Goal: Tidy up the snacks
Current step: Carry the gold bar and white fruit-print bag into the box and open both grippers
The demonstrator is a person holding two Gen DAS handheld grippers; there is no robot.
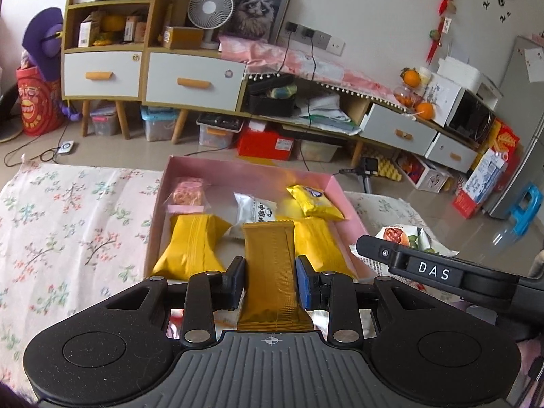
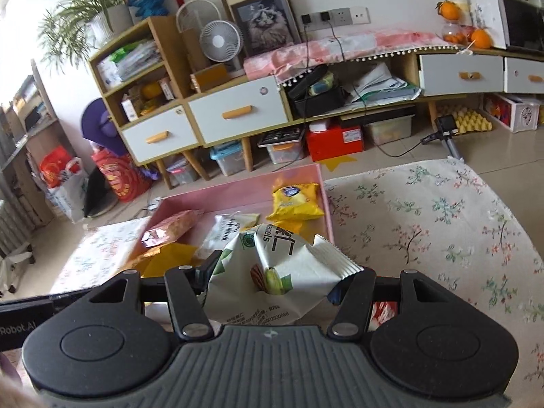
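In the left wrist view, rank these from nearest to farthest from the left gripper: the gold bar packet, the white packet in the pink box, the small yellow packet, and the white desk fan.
1. Gold bar packet: clamped in the left gripper.
2. White packet: just beyond, middle of the pink box.
3. Small yellow packet: farther back, right side of the box.
4. White desk fan: on the cabinet across the room.

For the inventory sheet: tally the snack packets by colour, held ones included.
Plain yellow foil packets in the pink box: 2
Printed yellow packet: 1
Golden-brown bar wrapper, held: 1
White printed packets: 2
Pink clear-wrapped packet: 1
Total: 7
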